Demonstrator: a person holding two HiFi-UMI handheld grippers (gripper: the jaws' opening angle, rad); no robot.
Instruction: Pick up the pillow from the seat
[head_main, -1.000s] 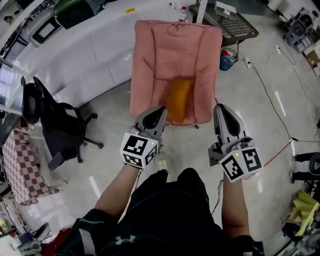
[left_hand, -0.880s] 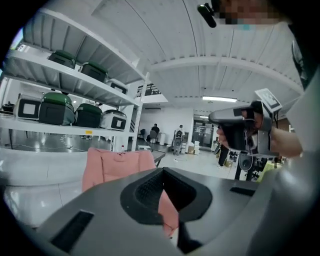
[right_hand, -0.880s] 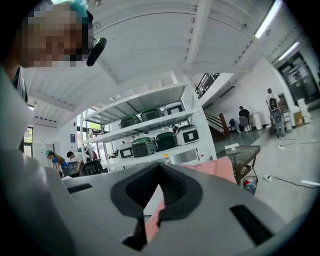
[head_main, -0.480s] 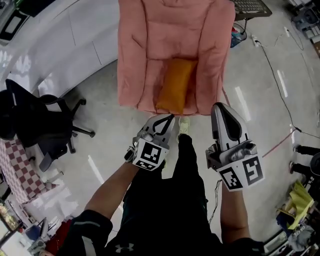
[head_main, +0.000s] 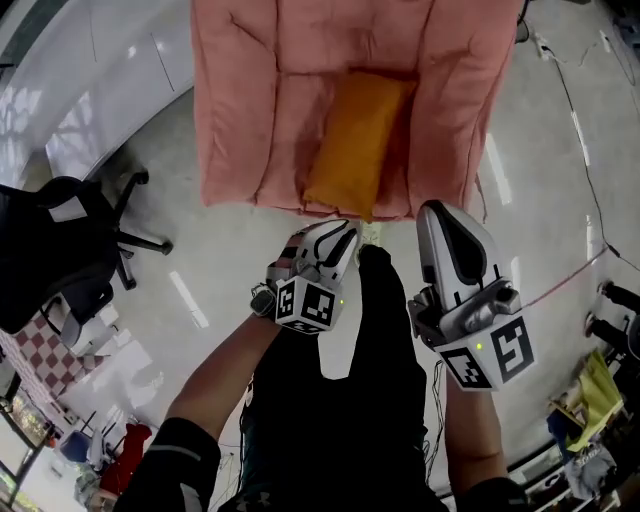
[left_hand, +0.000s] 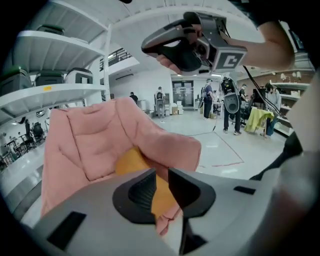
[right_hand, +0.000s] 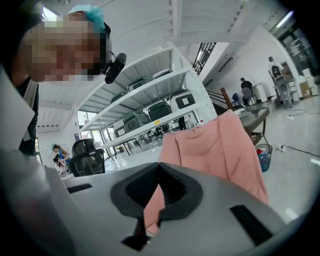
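Observation:
An orange pillow (head_main: 355, 145) lies lengthwise on the seat of a pink padded chair (head_main: 250, 120). Both grippers hang just short of the seat's front edge. My left gripper (head_main: 345, 232) points at the pillow's near end; its jaws have just been opening and stand slightly open with nothing between them. Past them, in the left gripper view, the pillow (left_hand: 131, 162) rests in the chair (left_hand: 95, 145), beyond my left gripper (left_hand: 162, 171). To the right, my right gripper (head_main: 432, 208) is shut and empty. The right gripper view has its jaws (right_hand: 159, 164) before the chair's side (right_hand: 215, 145); the pillow is hidden there.
A black office chair (head_main: 60, 230) stands on the floor at the left. A white counter (head_main: 90, 80) runs behind it. A cable (head_main: 585, 150) crosses the floor on the right. White shelves with cases (right_hand: 150, 95) stand behind the chair. Several people (left_hand: 227, 102) stand far off.
The chair and pillow have grown larger and nearer in the head view. Both grippers have dropped lower toward the seat's front edge. The left jaws have parted slightly.

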